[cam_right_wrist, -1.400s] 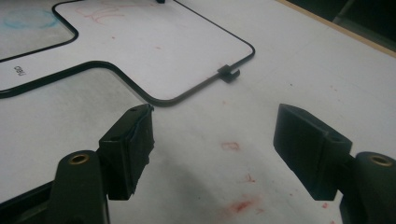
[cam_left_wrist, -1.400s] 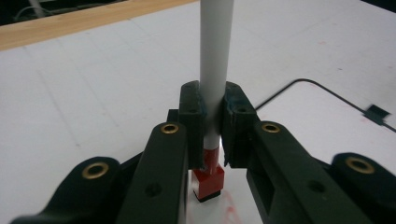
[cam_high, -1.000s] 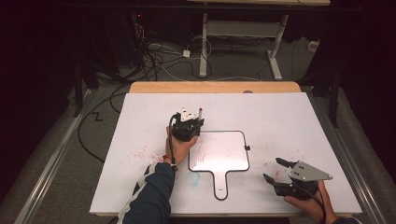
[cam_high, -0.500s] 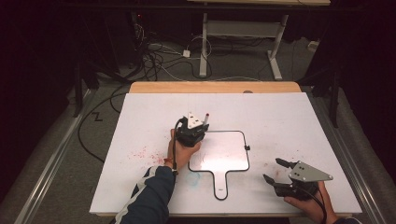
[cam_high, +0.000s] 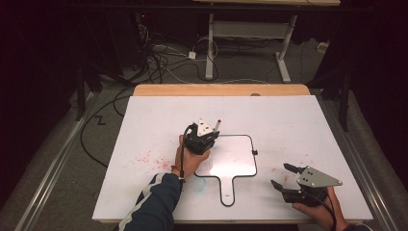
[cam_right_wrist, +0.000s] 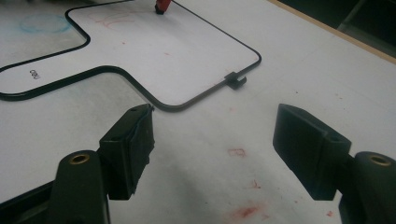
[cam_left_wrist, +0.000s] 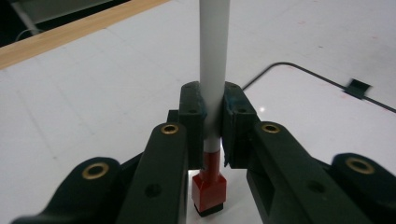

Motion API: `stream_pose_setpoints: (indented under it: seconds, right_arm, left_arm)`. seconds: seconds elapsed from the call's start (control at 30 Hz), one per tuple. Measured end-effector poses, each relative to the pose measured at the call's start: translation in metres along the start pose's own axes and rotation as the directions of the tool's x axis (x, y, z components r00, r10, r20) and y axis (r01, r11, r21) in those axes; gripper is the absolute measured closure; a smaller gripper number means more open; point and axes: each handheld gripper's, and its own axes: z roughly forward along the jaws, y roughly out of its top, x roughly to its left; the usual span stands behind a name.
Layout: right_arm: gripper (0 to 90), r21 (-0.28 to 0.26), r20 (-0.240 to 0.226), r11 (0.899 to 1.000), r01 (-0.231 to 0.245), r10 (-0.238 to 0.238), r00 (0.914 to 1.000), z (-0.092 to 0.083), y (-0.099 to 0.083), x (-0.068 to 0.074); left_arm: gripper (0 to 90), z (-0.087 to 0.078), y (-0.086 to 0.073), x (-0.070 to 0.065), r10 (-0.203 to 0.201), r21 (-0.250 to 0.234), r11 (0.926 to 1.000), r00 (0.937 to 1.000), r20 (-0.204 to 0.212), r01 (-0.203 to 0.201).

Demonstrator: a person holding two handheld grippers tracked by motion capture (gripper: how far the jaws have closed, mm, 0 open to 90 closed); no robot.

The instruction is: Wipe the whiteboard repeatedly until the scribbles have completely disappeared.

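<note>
A small paddle-shaped whiteboard [cam_high: 231, 159] with a black rim lies flat on the white table cover. My left gripper [cam_high: 210, 134] hovers at the board's top left corner, shut on a white marker [cam_left_wrist: 212, 70] with a red end [cam_left_wrist: 208, 184]. The marker [cam_high: 217, 126] stands out of the jaws, slanting away from the hand. Faint red scribbles [cam_right_wrist: 112, 16] mark the board [cam_right_wrist: 177, 51] near the marker's red end [cam_right_wrist: 161, 5]. My right gripper [cam_high: 281, 175] rests near the table's front right corner, right of the board's handle, open with nothing between its jaws [cam_right_wrist: 212, 135].
The white cover [cam_high: 298, 125] spans the table, with a wooden strip [cam_high: 221, 90] along the far edge. Red stains [cam_high: 149, 159] dot the cover left of the board and a blue smudge [cam_high: 199, 183] lies near the handle. A small black clip [cam_high: 254, 152] sits on the board's right rim. Cables and desk legs lie on the floor beyond.
My left gripper has shifted slightly to the right and turned, carrying the marker over the board's top left corner. The right gripper has stayed in place.
</note>
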Motion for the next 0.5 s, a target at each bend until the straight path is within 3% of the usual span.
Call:
stream_pose_setpoints:
  seconds: [0.1, 0.17, 0.2, 0.27, 0.37, 0.5]
  right_arm:
    - [29.9, -0.001, -0.001, 1.0, 0.006, -0.006, 1.0, 0.001, 0.0, 0.0]
    - [29.9, 0.001, -0.005, 1.0, 0.002, -0.002, 1.0, 0.001, 0.0, 0.0]
    - [29.9, 0.001, -0.006, 1.0, 0.002, -0.002, 1.0, 0.001, 0.0, 0.0]
    - [29.9, 0.002, -0.006, 1.0, 0.005, -0.005, 1.0, 0.001, 0.0, 0.0]
    - [30.0, 0.0, -0.006, 1.0, 0.002, -0.002, 1.0, 0.0, -0.001, 0.0]
    - [30.0, -0.001, 0.0, 1.0, 0.001, -0.001, 1.0, -0.002, -0.001, 0.0]
  left_arm:
    - [78.8, 0.003, 0.001, 0.012, -0.031, -0.002, 0.9995, 0.999, -0.032, 0.031]
    - [78.8, 0.003, 0.001, 0.018, -0.073, -0.005, 0.9973, 0.9971, -0.017, 0.073]
    - [78.8, 0.003, 0.001, 0.019, -0.076, -0.005, 0.9971, 0.997, -0.015, 0.075]
    - [78.9, 0.001, 0.0, 0.015, -0.071, 0.0, 0.9975, 0.9975, -0.001, 0.071]
    - [78.9, -0.004, -0.004, 0.006, -0.024, 0.008, 0.9997, 0.9996, 0.013, 0.024]
    - [78.9, -0.011, -0.009, 0.0, 0.0, 0.011, 0.9999, 0.9991, 0.044, -0.001]
